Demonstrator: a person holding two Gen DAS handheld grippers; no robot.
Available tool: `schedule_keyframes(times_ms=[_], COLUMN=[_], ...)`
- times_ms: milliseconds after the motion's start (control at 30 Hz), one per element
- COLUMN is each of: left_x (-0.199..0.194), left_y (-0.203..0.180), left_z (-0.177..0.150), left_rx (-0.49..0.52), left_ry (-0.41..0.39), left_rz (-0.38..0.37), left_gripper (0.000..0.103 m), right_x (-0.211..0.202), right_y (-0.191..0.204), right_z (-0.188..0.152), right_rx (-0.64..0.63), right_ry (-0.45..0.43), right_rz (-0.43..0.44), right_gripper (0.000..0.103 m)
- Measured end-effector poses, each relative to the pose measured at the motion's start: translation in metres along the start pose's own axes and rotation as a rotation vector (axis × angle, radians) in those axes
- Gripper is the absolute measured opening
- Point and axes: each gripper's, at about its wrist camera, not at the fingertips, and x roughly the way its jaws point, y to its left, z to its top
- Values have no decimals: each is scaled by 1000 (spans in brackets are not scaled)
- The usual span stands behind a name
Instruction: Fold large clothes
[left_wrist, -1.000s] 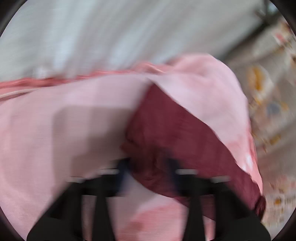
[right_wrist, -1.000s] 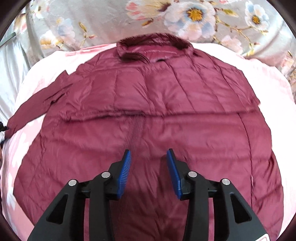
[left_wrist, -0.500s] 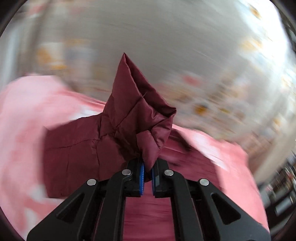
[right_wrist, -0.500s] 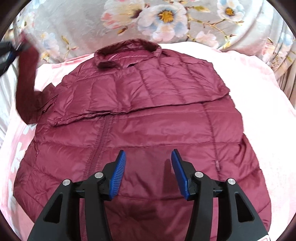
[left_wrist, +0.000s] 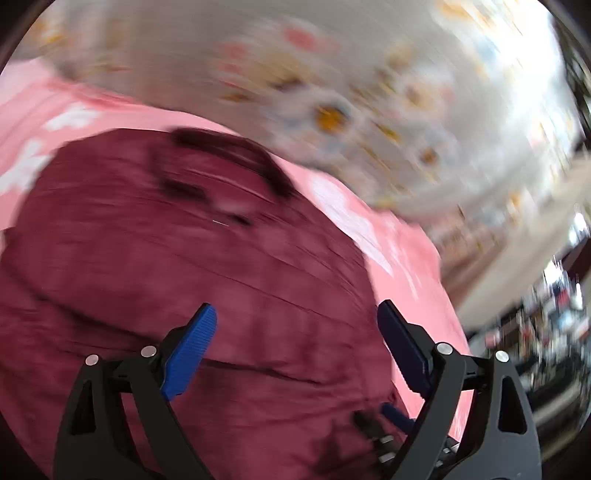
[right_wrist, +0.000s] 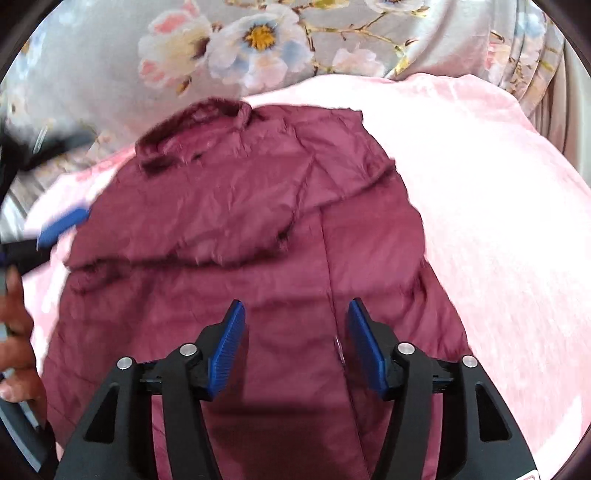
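**Over a pink bed, two sets of tongs hang above a maroon jacket**

On the pink bedspread (right_wrist: 480, 192) lies a maroon quilted jacket (right_wrist: 258, 221), collar (right_wrist: 192, 122) toward the flowered grey fabric (right_wrist: 229, 44) at the far edge. One sleeve (right_wrist: 266, 206) is folded across the chest, its cuff ending near the middle of the garment. The right tongs (right_wrist: 295, 343) are spread wide over the lower half of the jacket, blue pads apart and gripping nothing. The left tongs (left_wrist: 295, 350) are likewise spread, with nothing between their pads, above the same jacket (left_wrist: 184, 258); that view is blurred, though the dark collar (left_wrist: 229, 147) and pink bedspread (left_wrist: 399, 251) can be made out. From the right wrist view, the left tongs (right_wrist: 62, 225) appear as a blue-tipped blur at the jacket's left side, with the person's hand (right_wrist: 16, 332) at the frame's edge.
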Motion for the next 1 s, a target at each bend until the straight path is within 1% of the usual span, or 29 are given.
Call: schedule_keyframes(times_ms=[67,100,167,267,333,367,400,433,500,533,633,667,700,733,767,833,867,967,1000], left_x=[-12,-18,-28,-38,-40,-38,-35,-33,-27,-26,-24,-23,-19,-12,-6,3,5,11,14], left_y=[35,62,101,148,171,181,189,195,203,205,202,200,198,198,198,201,199,190,187], left_z=[13,21,25,27,26,27,27,29,33,35,43,44,45,44,42,36,33,29,28], left_rx=[-77,-124,-207,-303,-348,-371,-388,-394,-401,-403,-386,-374,-355,-341,-331,-315,-287,-200,-174], left_ry=[-31,-35,-41,-62,-64,-64,-60,-57,-52,-55,-80,-82,-77,-64,-50,-31,-39,-37,-35], left_rz=[51,111,196,269,306,312,318,322,333,333,336,342,357,375,390,421,437,500,520], left_gripper=[86,86,85,83,80,79,76,73,67,66,66,66,66,66,65,61,60,61,61], right_x=[4,9,24,49,59,65,66,64,49,35,-1,-6,-2,10,30,61,79,104,108], right_y=[1,2,4,7,7,9,13,18,29,34,48,51,52,50,42,28,21,9,8], right_z=[14,22,37,44,42,43,44,48,65,78,110,117,122,123,121,112,105,86,83], right_rx=[15,23,44,82,107,107,91,64,24,4,-66,-97,-130,-145,-140,-118,-104,-80,-78], right_ry=[-12,-16,-6,34,58,59,50,43,-18,-77,-232,-265,-276,-256,-209,-121,-71,-12,-8], right_rz=[29,45,63,83,63,36,20,6,18,37,46,29,-20,-55,-75,-91,-94,-94,-93], right_gripper=[59,60,60,60,57,40,12,4,2,1,1,1,1,1,1,1,1,2,2])
